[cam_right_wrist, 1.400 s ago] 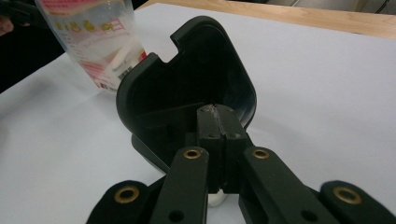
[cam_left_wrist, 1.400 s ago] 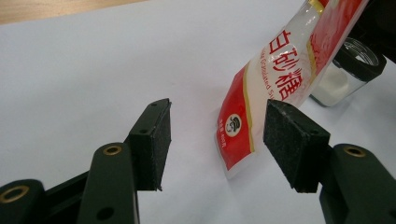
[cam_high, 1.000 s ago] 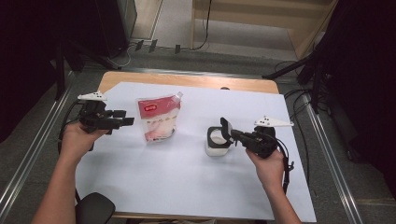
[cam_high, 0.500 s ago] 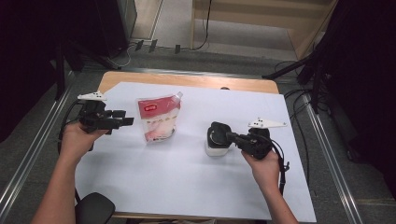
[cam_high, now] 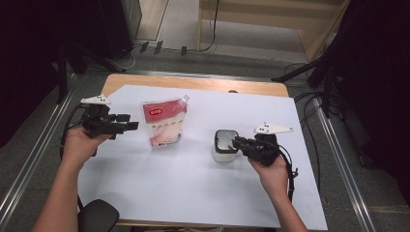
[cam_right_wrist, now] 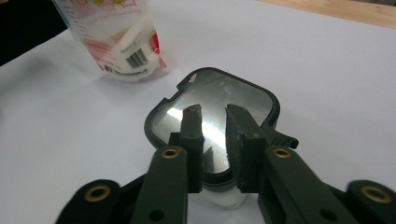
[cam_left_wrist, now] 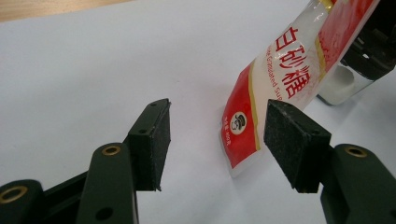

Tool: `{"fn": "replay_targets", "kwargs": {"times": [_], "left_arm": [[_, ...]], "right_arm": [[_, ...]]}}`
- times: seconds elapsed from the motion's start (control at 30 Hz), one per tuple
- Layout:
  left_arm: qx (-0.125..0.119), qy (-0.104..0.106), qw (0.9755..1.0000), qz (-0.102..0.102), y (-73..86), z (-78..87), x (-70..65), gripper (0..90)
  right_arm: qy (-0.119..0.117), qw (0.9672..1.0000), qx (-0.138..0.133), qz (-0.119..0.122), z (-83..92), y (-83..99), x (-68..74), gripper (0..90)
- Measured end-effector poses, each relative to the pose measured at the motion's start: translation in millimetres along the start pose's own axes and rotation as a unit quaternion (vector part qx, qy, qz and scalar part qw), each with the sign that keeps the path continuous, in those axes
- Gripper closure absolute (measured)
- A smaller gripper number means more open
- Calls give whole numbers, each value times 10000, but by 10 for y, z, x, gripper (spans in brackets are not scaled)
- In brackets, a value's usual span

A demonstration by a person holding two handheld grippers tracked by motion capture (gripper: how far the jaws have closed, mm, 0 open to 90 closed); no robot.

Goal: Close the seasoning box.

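Note:
A small white container (cam_high: 223, 151) with a black-rimmed glossy lid (cam_right_wrist: 243, 93) stands on the white sheet, right of centre. My right gripper (cam_high: 237, 142) reaches over that lid from the right. Its jaws have just been opening and now stand a narrow gap apart (cam_right_wrist: 212, 112), with nothing pinched between them. A red and white sugar pouch (cam_high: 163, 124) lies left of centre. My left gripper (cam_high: 133, 125) hovers left of the pouch, open wide (cam_left_wrist: 217, 135) and empty, with the pouch (cam_left_wrist: 280, 88) ahead to its right.
A white sheet (cam_high: 193, 188) covers most of the wooden table (cam_high: 193, 83). Metal rails run along both sides of the table. A black rounded object (cam_high: 96, 217) sits by the near left corner. Dark stands and cables are on the floor behind.
The black lid, held tilted up in my right gripper a second ago, now lies flat on the container. The right jaws have parted slightly. My left gripper has not moved.

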State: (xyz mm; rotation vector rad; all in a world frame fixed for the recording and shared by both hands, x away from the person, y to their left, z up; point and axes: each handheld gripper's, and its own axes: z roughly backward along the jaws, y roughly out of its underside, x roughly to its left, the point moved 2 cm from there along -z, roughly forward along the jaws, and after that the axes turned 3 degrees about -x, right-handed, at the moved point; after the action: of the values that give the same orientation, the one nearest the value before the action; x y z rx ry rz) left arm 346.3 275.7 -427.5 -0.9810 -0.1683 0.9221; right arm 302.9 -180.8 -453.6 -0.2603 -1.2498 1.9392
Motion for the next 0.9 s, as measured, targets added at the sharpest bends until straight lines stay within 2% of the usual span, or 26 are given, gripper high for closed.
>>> {"fn": "replay_targets", "kwargs": {"times": [0.17, 0.4, 0.53, 0.9], "left_arm": [[16, -18, 10000, -26, 1, 0, 0, 420], [16, -22, 10000, 8, 1, -4, -3, 416], [9, -33, 10000, 7, 3, -2, -1, 416], [28, -26, 10000, 12, 3, -11, 2, 413]], "right_arm": [[21, 9999, -59, 86, 12, -2, -5, 622], [111, 9997, -216, 0, 94, -5, -87, 518], [109, 9995, -274, -64, 140, 4, -154, 478], [408, 9982, -430, -81, 314, 53, -356, 451]]}}
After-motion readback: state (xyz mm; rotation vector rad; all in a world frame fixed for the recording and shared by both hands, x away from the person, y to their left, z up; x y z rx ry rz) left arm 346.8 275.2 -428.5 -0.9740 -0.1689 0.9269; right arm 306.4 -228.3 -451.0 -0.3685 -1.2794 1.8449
